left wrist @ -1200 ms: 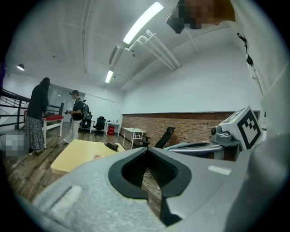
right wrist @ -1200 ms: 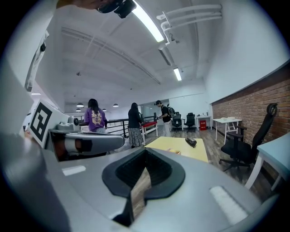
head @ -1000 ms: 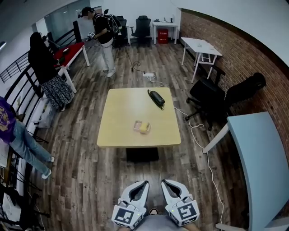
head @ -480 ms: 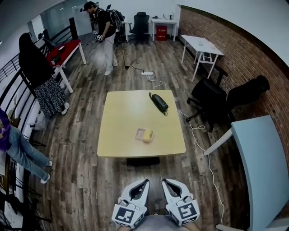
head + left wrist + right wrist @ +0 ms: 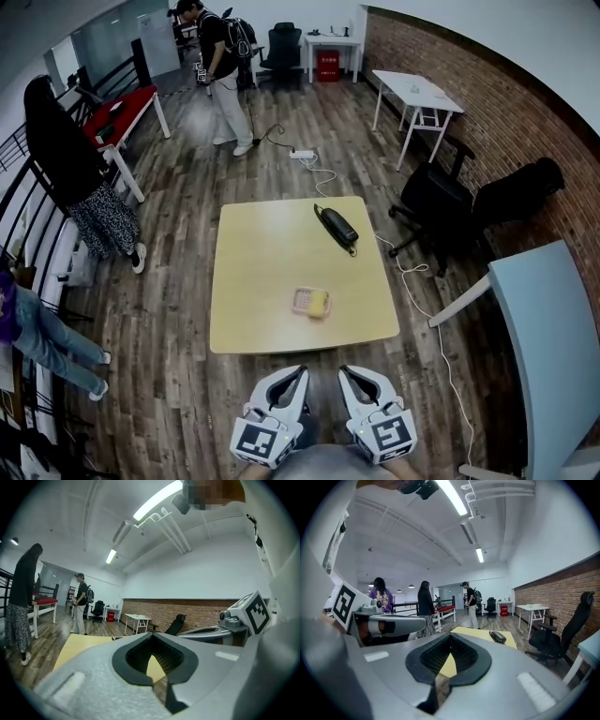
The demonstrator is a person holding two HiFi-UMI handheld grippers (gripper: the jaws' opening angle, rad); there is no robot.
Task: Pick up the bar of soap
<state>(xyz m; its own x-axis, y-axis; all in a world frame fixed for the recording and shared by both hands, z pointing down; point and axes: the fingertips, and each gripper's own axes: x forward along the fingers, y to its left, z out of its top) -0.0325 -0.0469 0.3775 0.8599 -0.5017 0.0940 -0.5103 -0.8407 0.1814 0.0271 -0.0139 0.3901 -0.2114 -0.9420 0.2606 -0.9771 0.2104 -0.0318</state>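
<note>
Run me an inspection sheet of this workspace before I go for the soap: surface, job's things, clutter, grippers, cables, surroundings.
Surface: yellow table, mostly bare, standing on a wood floor.
Job's things: bar of soap, yellow, toward the table's near edge, apparently on a pale dish; neither gripper touches it.
Clutter: black pouch near the far right edge, apart from the soap.
Grippers: left gripper and right gripper both shut and empty, side by side, short of the table.
Cables: power strip on the floor beyond the table; white cable runs along the floor at the table's right.
Surroundings: person in black at left, person with backpack far off, office chair, brick wall.
</note>
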